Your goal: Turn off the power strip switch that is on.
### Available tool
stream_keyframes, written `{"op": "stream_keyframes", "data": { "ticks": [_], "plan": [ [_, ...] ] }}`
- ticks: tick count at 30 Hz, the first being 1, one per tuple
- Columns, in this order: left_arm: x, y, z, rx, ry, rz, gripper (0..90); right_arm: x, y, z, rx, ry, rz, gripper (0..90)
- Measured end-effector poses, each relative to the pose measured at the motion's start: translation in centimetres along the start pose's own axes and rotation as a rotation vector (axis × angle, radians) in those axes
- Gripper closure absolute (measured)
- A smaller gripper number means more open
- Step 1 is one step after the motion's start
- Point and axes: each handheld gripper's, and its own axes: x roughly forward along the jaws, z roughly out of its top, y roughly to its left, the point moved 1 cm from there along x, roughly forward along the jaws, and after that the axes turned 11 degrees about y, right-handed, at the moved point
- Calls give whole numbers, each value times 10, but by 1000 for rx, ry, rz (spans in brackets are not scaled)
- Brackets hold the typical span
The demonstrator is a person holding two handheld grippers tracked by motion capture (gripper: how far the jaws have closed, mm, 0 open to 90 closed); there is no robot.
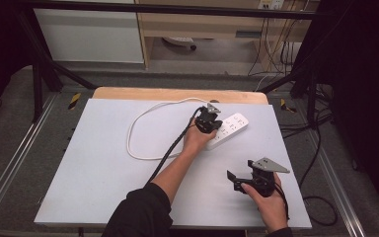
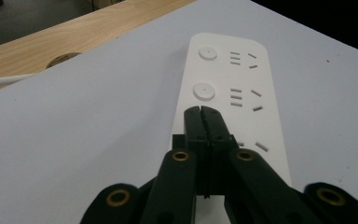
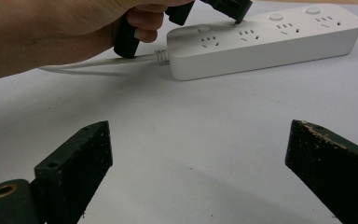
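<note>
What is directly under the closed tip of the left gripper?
The left gripper is shut, its tip over the white power strip, beside the switch buttons. The spot beneath the tip is covered, so any button or contact there cannot be seen.

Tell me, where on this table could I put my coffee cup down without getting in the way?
The near left of the white mat, beside the sleeve, is bare, and so is the far left corner outside the white cord loop. It is crowded around the power strip, where the shut left gripper presses on it, and near the open right gripper.
</note>
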Motion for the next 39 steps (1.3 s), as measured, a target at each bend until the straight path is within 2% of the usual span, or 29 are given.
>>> {"op": "stream_keyframes", "data": {
  "ticks": [10,14,25,28,39],
  "plan": [
    [1,0,0,-5,6,1,900,0,0,0,1,0,1,79],
    [2,-2,2,10,18,17,900,0,0,0,2,1,2,79],
    [2,0,1,14,22,13,900,-1,-1,0,1,2,1,79],
    [2,-2,1,25,22,24,900,0,0,0,1,3,2,78],
    [3,0,1,9,19,15,900,0,0,0,0,5,4,78]
  ]
}}
